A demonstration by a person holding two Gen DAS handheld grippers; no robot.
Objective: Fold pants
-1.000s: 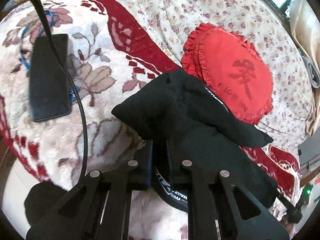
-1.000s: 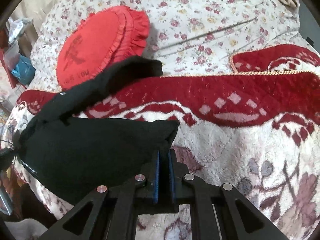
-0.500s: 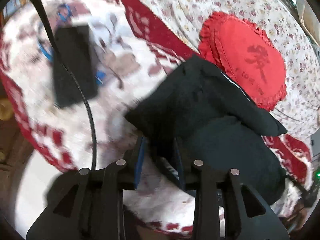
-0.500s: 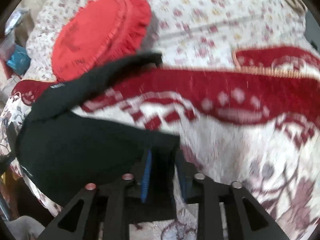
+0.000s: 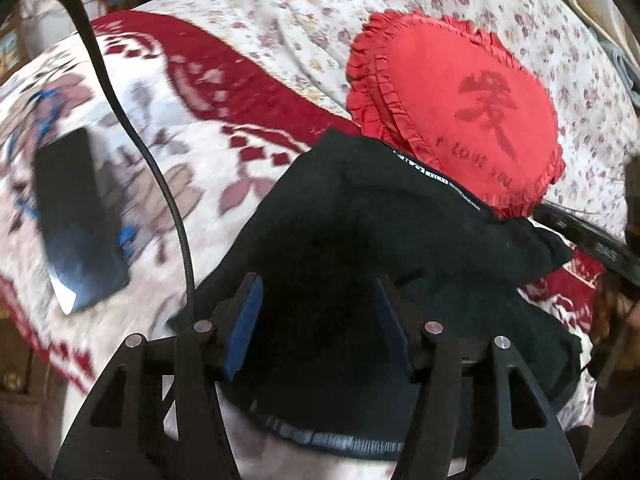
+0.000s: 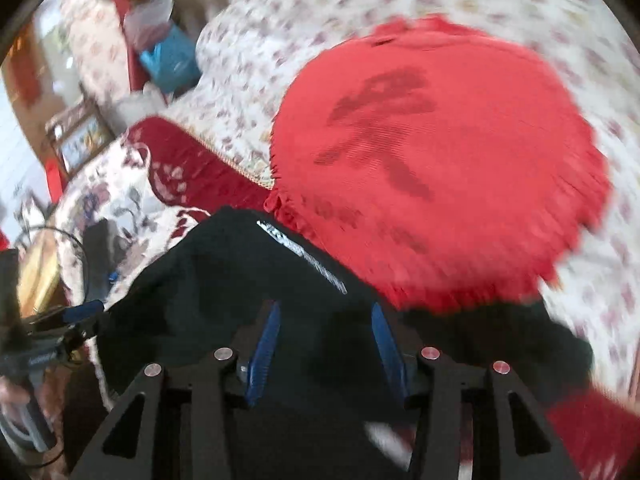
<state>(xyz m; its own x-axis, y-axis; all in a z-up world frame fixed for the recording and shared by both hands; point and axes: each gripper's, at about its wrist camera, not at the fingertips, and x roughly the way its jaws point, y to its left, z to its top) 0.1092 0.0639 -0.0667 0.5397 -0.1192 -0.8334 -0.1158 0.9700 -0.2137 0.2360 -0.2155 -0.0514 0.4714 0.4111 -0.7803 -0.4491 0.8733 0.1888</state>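
Both grippers released: left gripper (image 5: 316,320) & right gripper (image 6: 326,346) w/ jaws spread, nothing pinched. Black pants (image 5: 360,224) lie bunched on the blanket (image 5: 224,128) at its near edge, directly under/ahead of both, far end touching the red cushion (image 5: 460,108). Long axis prob. runs left-right across the tongs; both about equally near.

Straight ahead of the left gripper (image 5: 316,320), whose blue-padded fingers stand wide apart, the bunched black fabric pants (image 5: 380,240) fill the near ground, and just beyond them the round red frilled cushion (image 5: 460,108) blocks the way forward and to the right. To its left the cream-and-red floral plush blanket (image 5: 208,152) lies bare in a broad strip, bounded by a flat black rectangular phone (image 5: 76,220) and crossed by a black ribbed cable (image 5: 160,176) (rising from beside the left finger). Ahead of the right gripper (image 6: 324,344), likewise spread, the same cushion looms close over the pants, leaving bare blanket only far to its left.
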